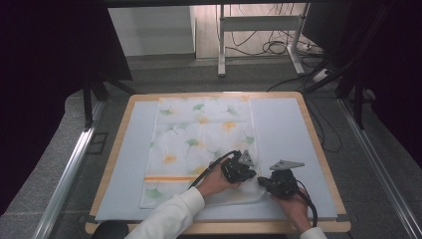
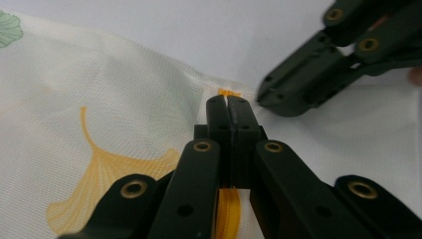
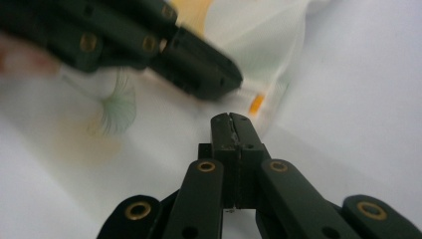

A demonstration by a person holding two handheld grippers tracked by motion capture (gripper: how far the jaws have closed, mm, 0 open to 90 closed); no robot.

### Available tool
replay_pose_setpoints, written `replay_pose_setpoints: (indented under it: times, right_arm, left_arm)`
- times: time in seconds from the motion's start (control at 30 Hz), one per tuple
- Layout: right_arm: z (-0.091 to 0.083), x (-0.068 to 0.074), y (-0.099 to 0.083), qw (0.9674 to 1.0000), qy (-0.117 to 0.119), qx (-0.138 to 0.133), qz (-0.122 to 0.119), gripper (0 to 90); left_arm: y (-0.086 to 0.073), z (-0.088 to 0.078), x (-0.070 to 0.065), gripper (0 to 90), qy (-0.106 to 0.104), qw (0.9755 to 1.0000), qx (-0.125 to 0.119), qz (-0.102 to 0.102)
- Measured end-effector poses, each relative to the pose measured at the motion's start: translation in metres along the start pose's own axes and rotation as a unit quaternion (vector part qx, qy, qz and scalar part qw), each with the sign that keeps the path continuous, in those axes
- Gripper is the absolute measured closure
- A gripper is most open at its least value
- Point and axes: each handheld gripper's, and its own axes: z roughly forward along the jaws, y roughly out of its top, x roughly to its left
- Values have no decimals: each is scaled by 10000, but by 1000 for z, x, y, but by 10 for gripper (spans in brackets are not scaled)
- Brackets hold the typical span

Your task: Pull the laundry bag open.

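A white cloth (image 1: 199, 139) printed with green and yellow leaves lies flat on the table, with an orange stripe (image 1: 169, 178) across its near end. Both grippers meet at its near right corner. In the left gripper view, my left gripper (image 2: 229, 102) is shut, its tips pinching the cloth's edge (image 2: 149, 99) where the orange stripe (image 2: 228, 92) ends, and creases run out from them. My right gripper (image 3: 230, 119) is shut too, low over the cloth's edge (image 3: 268, 89); I see no cloth between its jaws. The grippers' tips are almost touching. In the high view the left gripper (image 1: 239, 169) is just left of the right gripper (image 1: 278, 184).
A white mat (image 1: 288, 134) covers the wooden table (image 1: 318, 149), with bare mat on either side of the cloth. Behind the table are a desk frame (image 1: 259, 30) and floor cables (image 1: 278, 47). Dark curtains hang at left and right.
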Motion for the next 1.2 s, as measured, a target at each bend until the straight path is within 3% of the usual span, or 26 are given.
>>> replay_pose_setpoints:
  times: [0.13,0.43,1.2]
  right_arm:
    - [8,-2,6,9998,-39,86,148,898]
    - [9,-5,6,9987,30,112,493,900]
    - [9,-8,5,9985,97,73,531,900]
  left_arm:
    - [0,-1,-1,900,61,10000,47,44]
    - [1,-4,-3,900,155,9996,152,152]
    - [-2,-11,-3,900,202,9994,208,207]
